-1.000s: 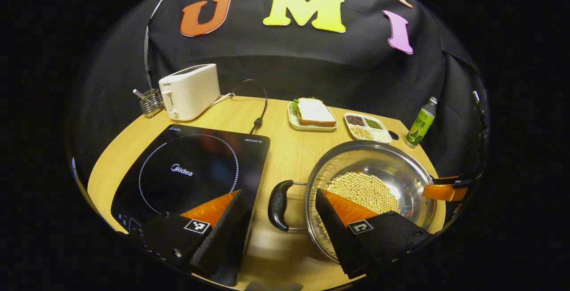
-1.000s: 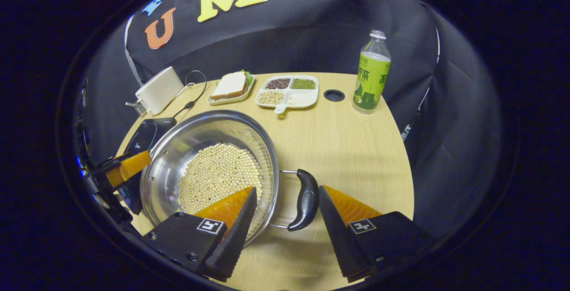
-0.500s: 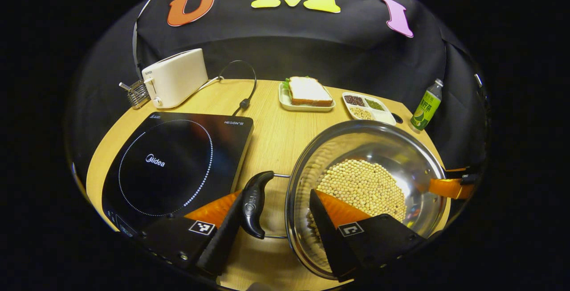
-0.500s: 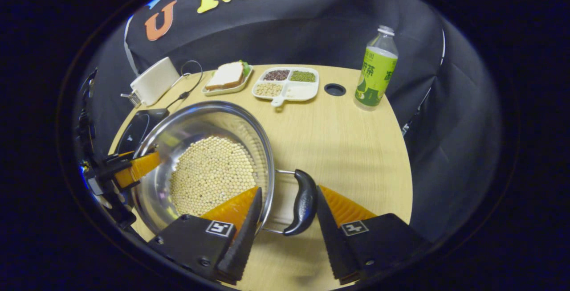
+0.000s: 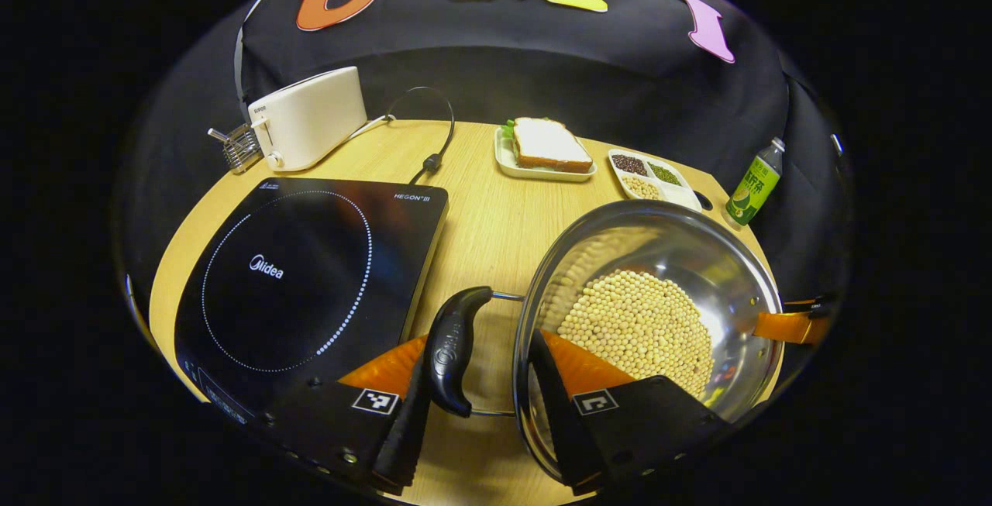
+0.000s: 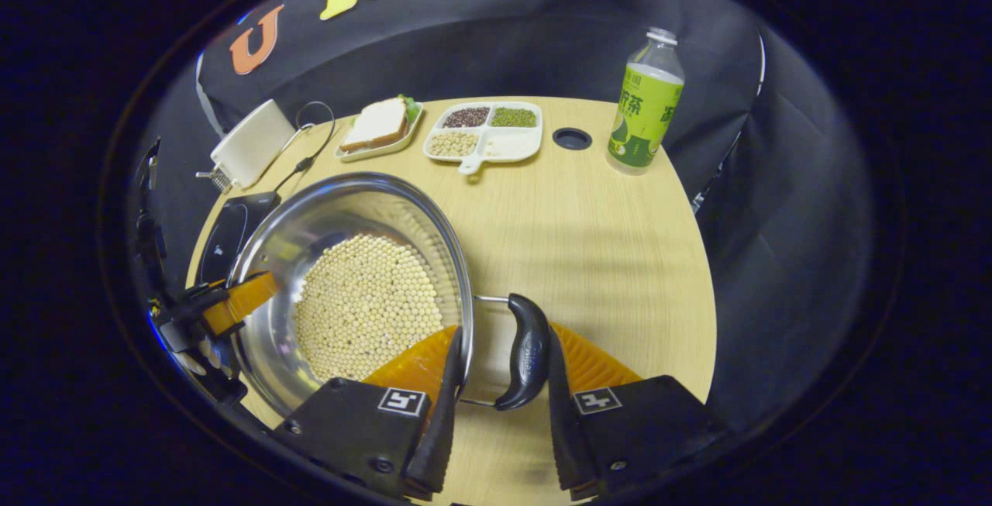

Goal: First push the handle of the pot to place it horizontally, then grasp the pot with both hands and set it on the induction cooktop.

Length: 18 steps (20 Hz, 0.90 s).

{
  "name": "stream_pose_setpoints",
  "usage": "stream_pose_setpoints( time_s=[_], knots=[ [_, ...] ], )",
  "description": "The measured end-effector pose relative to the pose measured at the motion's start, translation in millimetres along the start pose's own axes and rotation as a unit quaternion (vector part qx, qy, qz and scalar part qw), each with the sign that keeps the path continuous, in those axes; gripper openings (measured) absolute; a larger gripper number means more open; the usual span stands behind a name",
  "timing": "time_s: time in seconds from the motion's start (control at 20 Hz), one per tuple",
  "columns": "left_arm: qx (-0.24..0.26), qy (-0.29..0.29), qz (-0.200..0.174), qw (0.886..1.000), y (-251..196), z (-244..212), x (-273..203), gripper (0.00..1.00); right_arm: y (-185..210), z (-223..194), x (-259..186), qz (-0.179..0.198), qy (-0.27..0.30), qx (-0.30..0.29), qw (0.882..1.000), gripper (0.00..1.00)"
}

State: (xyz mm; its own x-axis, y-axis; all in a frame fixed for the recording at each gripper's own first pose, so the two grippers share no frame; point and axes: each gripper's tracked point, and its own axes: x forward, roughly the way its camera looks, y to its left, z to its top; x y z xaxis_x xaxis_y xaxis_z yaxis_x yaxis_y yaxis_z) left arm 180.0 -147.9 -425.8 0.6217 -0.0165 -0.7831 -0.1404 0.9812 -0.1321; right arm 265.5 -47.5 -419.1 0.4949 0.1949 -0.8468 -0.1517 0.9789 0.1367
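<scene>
1. Fingers of the left gripper [image 5: 480,382] straddle the pot's near-left handle [image 5: 452,349]: one finger touches the handle's outer side, the other sits inside the pot [image 5: 697,258] rim, with a gap left to the handle, so the grip is narrow but not clamped.
2. Fingers of the right gripper [image 6: 500,382] bracket the right handle [image 6: 525,349] the same way, one inside the rim and one touching the handle's outer side; I cannot tell whether both press on it.
3. Steel pot holds a bed of pale beans [image 5: 639,326] and sits on the table [image 5: 484,211], just right of the induction cooktop [image 5: 294,273], apart from it.
4. Far across the table stand a white toaster [image 5: 310,117], a sandwich plate [image 5: 546,151], a divided tray of grains [image 5: 655,179], and a green bottle [image 6: 645,103] at the far right.
</scene>
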Motion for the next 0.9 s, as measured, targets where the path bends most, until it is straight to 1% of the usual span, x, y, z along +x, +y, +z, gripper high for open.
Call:
stream_pose_setpoints(
  time_s=[0.05,0.1,0.15,0.2,0.25,0.3,0.55,0.75,0.9],
  knots=[
    [0.01,0.0,0.001,1.0,1.4,1.7,-1.5,0.63,0.7,-1.1,-1.5,0.001,0.002,0.0,1.0,0.52],
    [0.016,-0.003,-0.001,1.0,0.8,4.7,0.1,0.63,0.4,-3.5,-5.7,0.001,0.004,0.002,1.0,0.5],
    [0.021,-0.004,-0.003,1.0,0.2,6.1,-2.0,0.72,0.3,-3.0,-10.9,0.0,0.0,0.006,1.0,0.5],
    [0.023,-0.009,-0.004,1.0,0.9,7.7,-3.7,0.62,0.8,-4.2,-14.7,0.0,-0.003,0.009,1.0,0.5],
    [0.028,-0.012,-0.005,1.0,3.0,10.9,-5.7,0.72,1.9,-3.7,-20.0,-0.001,-0.007,0.01,1.0,0.5],
    [0.031,-0.015,-0.007,0.999,6.3,13.8,-8.0,0.61,3.6,-4.2,-25.7,-0.002,-0.009,0.011,1.0,0.5],
    [0.033,-0.026,-0.014,0.999,15.8,25.0,-34.5,0.61,20.5,1.0,-53.1,-0.006,-0.025,0.012,1.0,0.5],
    [0.034,-0.037,-0.013,0.999,35.9,37.7,-54.1,0.61,47.8,6.7,-73.5,-0.004,-0.04,0.011,0.999,0.5],
    [0.042,-0.049,-0.007,0.998,58.1,50.5,-69.2,0.61,75.3,7.3,-82.1,0.007,-0.049,0.017,0.999,0.5]
  ],
)
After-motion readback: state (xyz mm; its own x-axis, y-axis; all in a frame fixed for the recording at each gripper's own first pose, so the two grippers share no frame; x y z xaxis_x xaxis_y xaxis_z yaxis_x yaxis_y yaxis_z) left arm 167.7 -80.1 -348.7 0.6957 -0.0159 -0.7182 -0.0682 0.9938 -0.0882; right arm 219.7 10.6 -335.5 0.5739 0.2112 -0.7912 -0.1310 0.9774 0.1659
